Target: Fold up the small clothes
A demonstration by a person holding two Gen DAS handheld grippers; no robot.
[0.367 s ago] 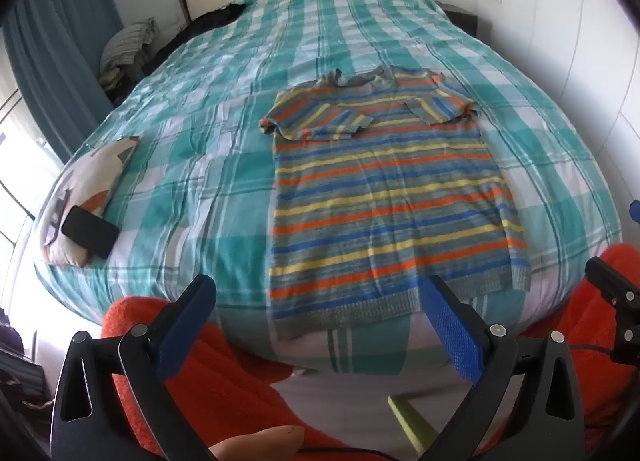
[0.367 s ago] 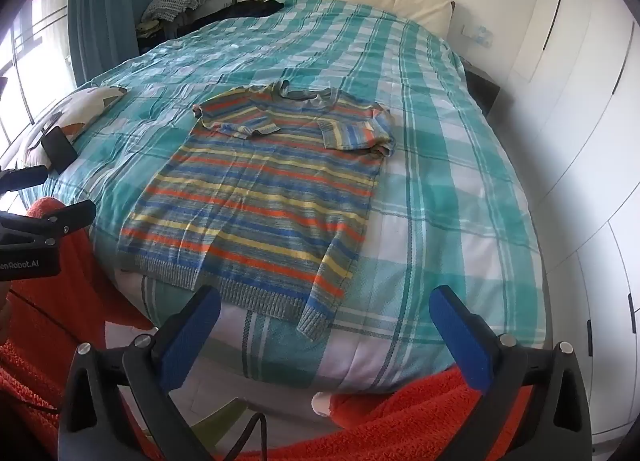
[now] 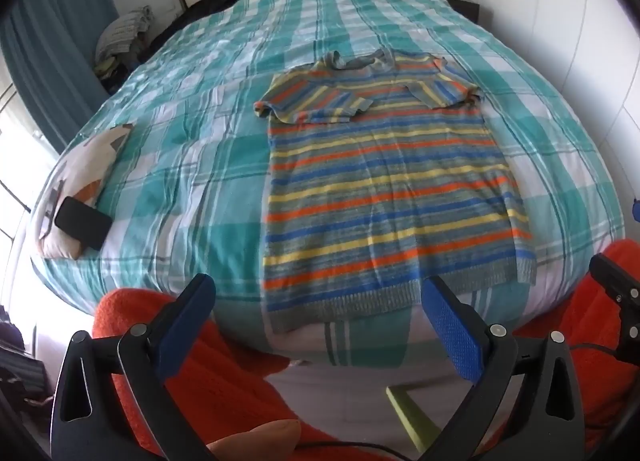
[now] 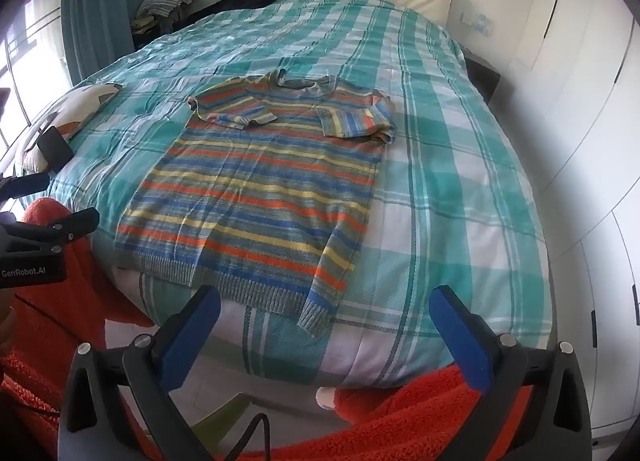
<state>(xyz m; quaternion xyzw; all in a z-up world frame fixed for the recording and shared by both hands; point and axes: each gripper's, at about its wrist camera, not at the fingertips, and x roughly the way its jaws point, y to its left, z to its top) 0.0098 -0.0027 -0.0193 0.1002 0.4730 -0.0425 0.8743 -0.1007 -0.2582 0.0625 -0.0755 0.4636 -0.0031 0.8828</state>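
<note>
Striped sweater (image 3: 384, 197) lies flat, front side down or up unclear, on the checked bed cover (image 3: 192, 165), hem at the near edge of the bed, both sleeves already folded in across the chest. Left gripper (image 3: 320, 325) hangs just short of the hem, jaws wide apart, holding nothing; right gripper (image 4: 324, 333) likewise wide open and empty, lined up near the hem's right corner (image 4: 316, 317). Likely next step: pinch the hem at both corners and carry it up to the collar (image 3: 356, 61). To do it well, each claw should take both knit layers at the ribbing, lift evenly, keep the edge taut so stripes stay parallel, and land hem on shoulders without dragging the sleeves. Knit looks soft and stretchy, so a lopsided pull would skew it. Readable text: "GenRobot.AI" on the left gripper's body (image 4: 28, 265) in the right wrist view. Black phone (image 3: 82, 223) sits on a pillow (image 3: 80, 177), well apart.
</note>
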